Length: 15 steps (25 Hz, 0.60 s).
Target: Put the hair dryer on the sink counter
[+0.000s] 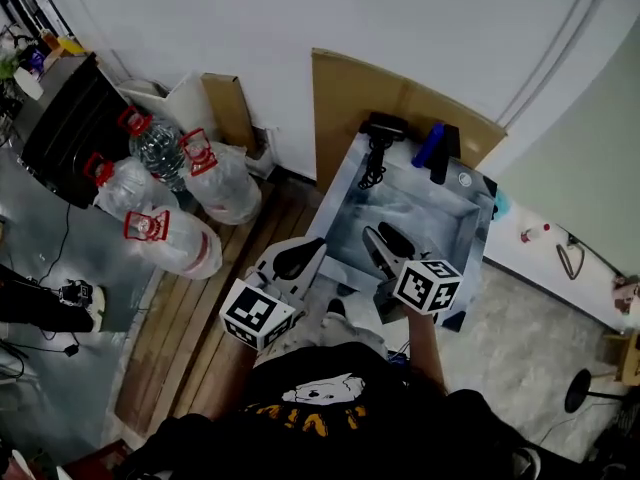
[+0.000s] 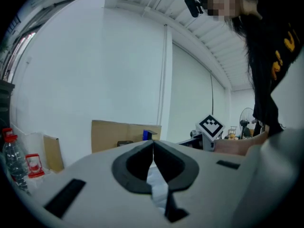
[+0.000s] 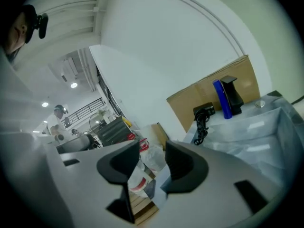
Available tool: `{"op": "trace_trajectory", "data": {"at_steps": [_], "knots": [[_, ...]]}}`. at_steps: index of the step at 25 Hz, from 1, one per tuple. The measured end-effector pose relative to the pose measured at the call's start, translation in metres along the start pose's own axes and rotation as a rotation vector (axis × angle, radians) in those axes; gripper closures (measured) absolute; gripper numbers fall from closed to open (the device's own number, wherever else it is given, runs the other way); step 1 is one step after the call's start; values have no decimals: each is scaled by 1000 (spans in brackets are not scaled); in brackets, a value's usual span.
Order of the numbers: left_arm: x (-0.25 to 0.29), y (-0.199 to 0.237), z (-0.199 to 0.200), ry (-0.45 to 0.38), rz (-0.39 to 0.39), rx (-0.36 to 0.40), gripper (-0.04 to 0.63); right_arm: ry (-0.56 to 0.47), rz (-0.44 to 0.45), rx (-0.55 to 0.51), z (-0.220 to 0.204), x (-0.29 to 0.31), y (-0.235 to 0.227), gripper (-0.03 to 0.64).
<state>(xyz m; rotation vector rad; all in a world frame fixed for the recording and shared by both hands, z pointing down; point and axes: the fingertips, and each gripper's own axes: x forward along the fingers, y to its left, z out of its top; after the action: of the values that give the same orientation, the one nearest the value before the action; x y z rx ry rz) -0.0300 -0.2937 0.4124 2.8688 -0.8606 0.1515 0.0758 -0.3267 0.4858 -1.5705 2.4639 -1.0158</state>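
Your right hand-held gripper (image 3: 152, 147) has its jaws part-way apart with nothing between them. Your left hand-held gripper (image 2: 153, 144) is pinched together and empty too. Both hang by the near edge of the worktop (image 1: 430, 218). The hair dryer (image 3: 204, 112) lies well beyond them at the far edge, against the cardboard (image 1: 350, 98), with its cord trailing down. It looks already placed to me, so the next move is simply to draw both hands clear without snagging that cord.

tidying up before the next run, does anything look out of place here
Large water jugs lie heaped on the floor left of the sink counter, some on their sides. The hair dryer sits at the counter's back edge, cord bunched.
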Motion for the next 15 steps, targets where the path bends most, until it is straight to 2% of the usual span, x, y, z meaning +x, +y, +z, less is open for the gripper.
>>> {"op": "trace_trajectory", "data": {"at_steps": [6,15], "knots": [[-48,-30,-12,-3,-26,-11,588,-24,-15,-46,-31,-40,42,482],[-114,-77,-40,0,-65,-68,588,-26,-16,-75,-86,-96,106,494]]}}
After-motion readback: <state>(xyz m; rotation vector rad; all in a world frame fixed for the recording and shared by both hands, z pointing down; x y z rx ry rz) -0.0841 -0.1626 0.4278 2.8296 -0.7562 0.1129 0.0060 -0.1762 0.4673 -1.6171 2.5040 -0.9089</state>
